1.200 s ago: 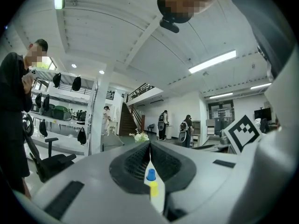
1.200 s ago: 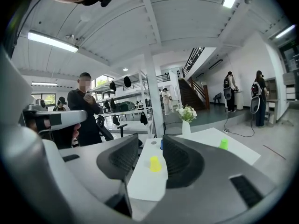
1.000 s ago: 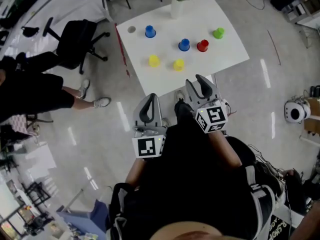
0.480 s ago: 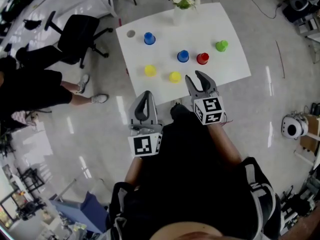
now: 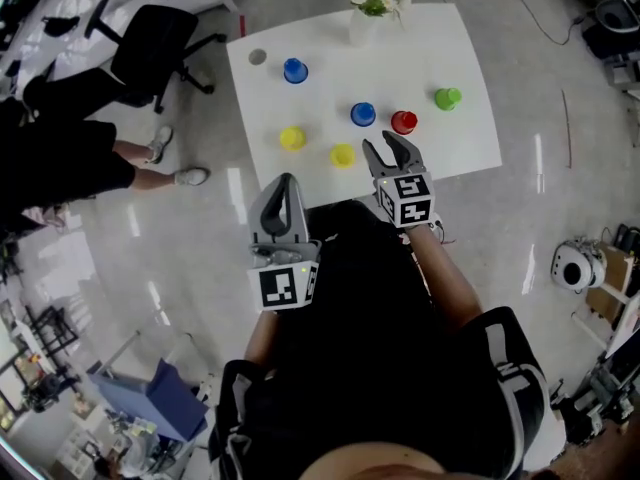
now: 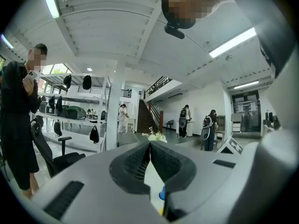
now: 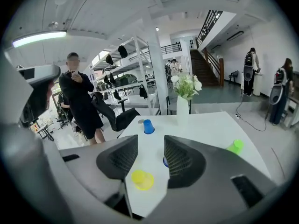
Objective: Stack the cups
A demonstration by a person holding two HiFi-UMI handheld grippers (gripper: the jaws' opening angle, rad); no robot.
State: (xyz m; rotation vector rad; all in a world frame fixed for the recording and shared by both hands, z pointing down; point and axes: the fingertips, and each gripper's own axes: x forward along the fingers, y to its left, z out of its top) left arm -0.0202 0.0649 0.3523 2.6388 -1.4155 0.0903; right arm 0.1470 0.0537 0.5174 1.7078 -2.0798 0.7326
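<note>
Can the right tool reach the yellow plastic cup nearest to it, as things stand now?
Probably yes. The right tool has open jaws and hangs just beside the nearer yellow plastic cup; nothing stands between them.

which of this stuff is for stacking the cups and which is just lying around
For the job: far blue cup, near blue cup, left yellow cup, right yellow cup, red cup, green cup.

Just lying about: vase of flowers, grey disc, office chair.
</note>
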